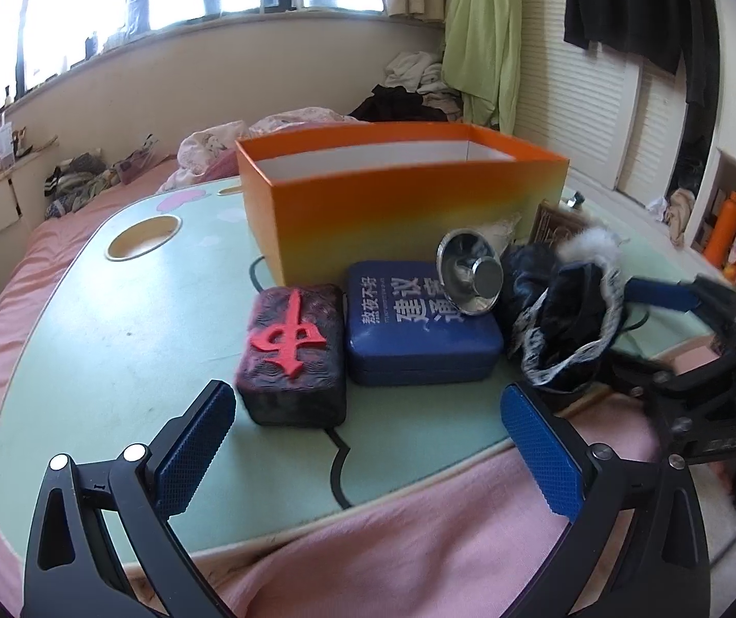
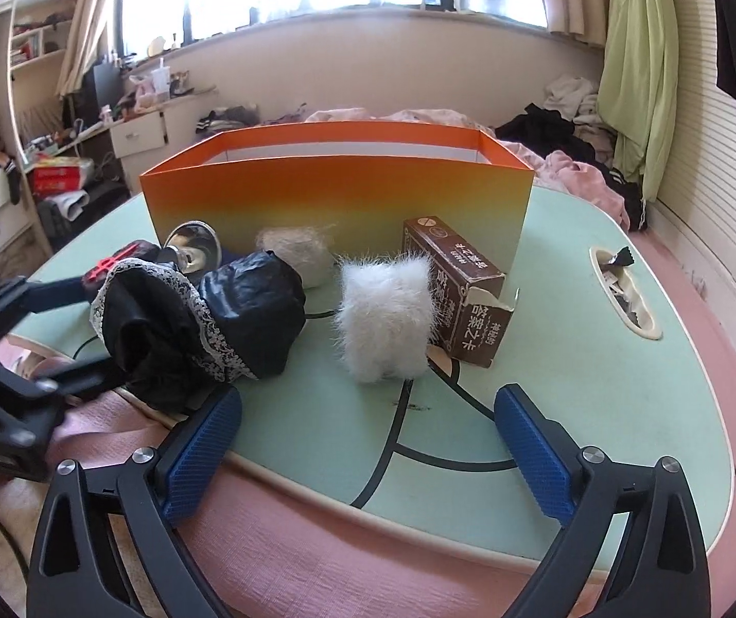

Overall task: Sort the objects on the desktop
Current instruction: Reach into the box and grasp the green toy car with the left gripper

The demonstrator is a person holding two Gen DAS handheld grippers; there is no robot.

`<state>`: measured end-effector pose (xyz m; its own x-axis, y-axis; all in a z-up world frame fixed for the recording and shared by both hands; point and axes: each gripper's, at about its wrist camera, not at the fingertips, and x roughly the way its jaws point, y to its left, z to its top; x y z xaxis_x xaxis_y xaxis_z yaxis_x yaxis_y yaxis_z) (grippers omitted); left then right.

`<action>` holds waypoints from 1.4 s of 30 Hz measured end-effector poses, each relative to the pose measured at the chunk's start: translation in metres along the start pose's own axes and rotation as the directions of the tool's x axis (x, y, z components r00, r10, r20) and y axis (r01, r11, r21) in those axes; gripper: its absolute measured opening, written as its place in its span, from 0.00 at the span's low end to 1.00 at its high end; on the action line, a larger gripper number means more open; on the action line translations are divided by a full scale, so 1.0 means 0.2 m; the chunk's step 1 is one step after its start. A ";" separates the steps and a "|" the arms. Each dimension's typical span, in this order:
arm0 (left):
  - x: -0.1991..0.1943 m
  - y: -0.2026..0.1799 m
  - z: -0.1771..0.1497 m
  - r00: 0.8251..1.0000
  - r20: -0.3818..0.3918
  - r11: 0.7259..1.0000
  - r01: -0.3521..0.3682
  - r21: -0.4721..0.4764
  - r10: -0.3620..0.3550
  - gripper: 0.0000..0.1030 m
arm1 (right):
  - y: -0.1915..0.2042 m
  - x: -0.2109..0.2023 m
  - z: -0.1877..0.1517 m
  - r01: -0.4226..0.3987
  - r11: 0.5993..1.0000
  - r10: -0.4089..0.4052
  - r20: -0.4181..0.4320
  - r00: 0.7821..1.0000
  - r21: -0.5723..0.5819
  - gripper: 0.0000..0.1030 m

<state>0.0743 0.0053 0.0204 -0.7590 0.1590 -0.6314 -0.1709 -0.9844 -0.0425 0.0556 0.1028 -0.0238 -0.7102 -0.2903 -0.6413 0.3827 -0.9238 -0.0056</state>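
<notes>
Both sets of jaws stand released, gripping nothing. Ahead of the right gripper (image 2: 368,443), between its jaws' lines, a white fluffy ball (image 2: 383,316) sits on the table (image 2: 574,360), a brown card box (image 2: 458,283) just beyond it. Ahead of the left gripper (image 1: 368,443) lie a black mahjong block (image 1: 293,353) and blue case (image 1: 419,324); the orange box (image 1: 399,201) stands behind them.

orange open-topped cardboard box (image 2: 337,201): upright at the back of the mint-green surface (image 2: 599,386) | black mahjong-tile block with red character (image 1: 293,353): flat, just beside blue zipped case (image 1: 419,329) | shiny metal funnel (image 1: 468,270): tipped on the case | black lace-trimmed pouch (image 2: 198,319): crumpled | white fluffy toy (image 2: 386,316): near brown card box (image 2: 458,288)
</notes>
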 end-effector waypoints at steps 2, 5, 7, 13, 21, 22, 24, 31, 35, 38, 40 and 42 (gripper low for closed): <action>-0.09 0.01 0.04 0.998 0.046 0.999 0.035 -0.014 -0.034 1.00 | 0.00 0.00 0.00 -0.001 1.000 0.001 0.000 1.000 -0.003 0.96; -0.21 0.04 0.16 0.992 0.106 0.997 0.067 -0.023 -0.064 0.99 | 0.01 -0.01 0.00 0.001 1.000 0.000 0.001 1.000 -0.003 0.97; -0.24 0.05 0.27 0.990 0.122 0.997 0.077 -0.008 -0.076 0.93 | 0.01 -0.01 0.00 0.000 1.000 0.000 0.001 1.000 -0.003 0.97; 0.00 0.07 0.68 0.973 -0.065 0.975 0.218 -0.039 -0.221 0.42 | 0.01 -0.02 0.00 -0.001 1.000 0.001 0.001 1.000 -0.003 0.98; 0.64 -0.01 0.86 0.891 -0.389 0.966 0.169 -0.196 -0.235 0.43 | 0.02 -0.03 0.01 -0.002 1.000 0.002 0.002 1.000 -0.003 0.98; 0.69 -0.03 0.86 0.886 -0.416 0.974 0.143 -0.177 -0.206 0.43 | 0.02 -0.03 0.01 -0.002 1.000 0.002 0.002 1.000 -0.003 0.98; 0.77 -0.07 0.85 0.862 -0.482 0.984 0.098 -0.146 -0.157 0.47 | 0.02 -0.03 0.01 -0.005 1.000 0.005 0.002 1.000 -0.005 0.98; 0.85 -0.10 0.81 0.848 -0.513 0.991 0.105 -0.083 -0.133 0.54 | 0.03 -0.03 0.02 -0.005 1.000 0.005 0.003 1.000 -0.007 0.98; 0.84 -0.06 0.80 0.863 -0.485 0.989 0.107 -0.097 -0.141 0.24 | 0.04 -0.03 0.02 -0.007 1.000 0.007 0.004 1.000 -0.008 0.98; 0.81 0.00 0.81 0.871 -0.451 0.979 0.146 -0.142 -0.195 0.22 | 0.04 -0.03 0.02 -0.008 1.000 0.008 0.004 1.000 -0.010 0.98; 0.74 0.03 0.84 0.890 -0.403 0.975 0.162 -0.151 -0.211 0.22 | 0.04 -0.03 0.02 -0.008 1.000 0.009 0.004 1.000 -0.010 0.98; 0.64 0.05 0.88 0.907 -0.347 0.968 0.191 -0.164 -0.238 0.21 | 0.04 -0.03 0.02 -0.009 1.000 0.009 0.004 1.000 -0.010 0.98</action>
<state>-0.1349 0.0296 0.0753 -0.4297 0.3518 -0.8316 -0.2074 -0.9348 -0.2882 0.0604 0.0967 -0.0159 -0.7090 -0.2996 -0.6384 0.3950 -0.9187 -0.0074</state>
